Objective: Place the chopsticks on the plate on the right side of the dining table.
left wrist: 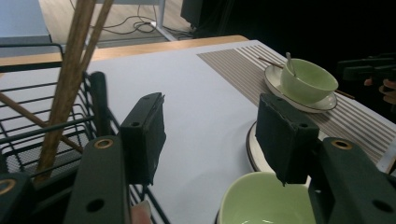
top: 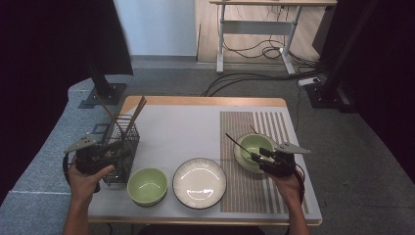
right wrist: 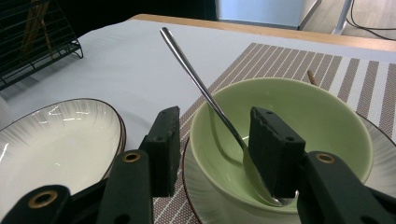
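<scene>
Holding spoon (right wrist: 219,116), green bowl (right wrist: 299,112), chopsticks (left wrist: 74,70) in basket (left wrist: 42,135)

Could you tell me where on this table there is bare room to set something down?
The widest free patch is the pale mat behind the white plate, between the wire basket and the striped placemat. The placemat's near end, in front of the bowl with the spoon, is also bare. The near edge is crowded: basket, green bowl, plate.

Glossy green glazed bowl (right wrist: 299,121) — polished metal spoon (right wrist: 205,98) — wooden chopsticks (left wrist: 74,60)
</scene>
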The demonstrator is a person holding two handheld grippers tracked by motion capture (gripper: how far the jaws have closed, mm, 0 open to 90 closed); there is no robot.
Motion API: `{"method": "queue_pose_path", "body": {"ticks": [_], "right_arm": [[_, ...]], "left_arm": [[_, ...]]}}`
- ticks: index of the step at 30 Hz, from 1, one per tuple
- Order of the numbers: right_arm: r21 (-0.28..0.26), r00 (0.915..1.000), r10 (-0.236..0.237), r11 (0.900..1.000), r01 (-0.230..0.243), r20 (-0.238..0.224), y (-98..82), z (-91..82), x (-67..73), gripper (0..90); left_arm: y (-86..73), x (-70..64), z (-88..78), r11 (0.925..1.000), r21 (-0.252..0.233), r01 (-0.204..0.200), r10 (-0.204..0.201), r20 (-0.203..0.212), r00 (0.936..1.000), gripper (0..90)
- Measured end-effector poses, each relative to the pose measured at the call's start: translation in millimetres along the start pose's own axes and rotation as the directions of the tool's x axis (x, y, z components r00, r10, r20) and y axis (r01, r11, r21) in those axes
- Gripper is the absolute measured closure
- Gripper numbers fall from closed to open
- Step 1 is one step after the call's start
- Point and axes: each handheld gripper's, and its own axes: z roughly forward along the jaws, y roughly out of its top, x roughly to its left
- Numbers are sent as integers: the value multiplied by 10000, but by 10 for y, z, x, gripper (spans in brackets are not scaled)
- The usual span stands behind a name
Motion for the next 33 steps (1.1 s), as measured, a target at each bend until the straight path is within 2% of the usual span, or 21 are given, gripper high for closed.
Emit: {"method": "queue_pose_path", "body": {"ticks": [7,18,21,27,33], "right_arm": [[83,10000,19,10000,-19,30,-11,8,-8,540],[118,10000,-27,9999,26,81,-15,15,-4,540],[127,10000,-24,9999,23,90,-17,16,-8,540],[161,9999,-28,9999,26,100,-22,26,-9,540],[204,9999,-52,9998,50,98,-24,34,-5,540]], "left_arm": [[20,118,-48,9996,-92,272,-273,-70,9996,425],[65,255,-58,9992,16,394,-393,-452,9982,427],[85,287,-61,9993,58,381,-379,-415,9984,426],[113,397,-92,9984,-58,556,-559,-785,9953,430],[141,482,-97,9979,-14,642,-641,-929,9936,431]]}}
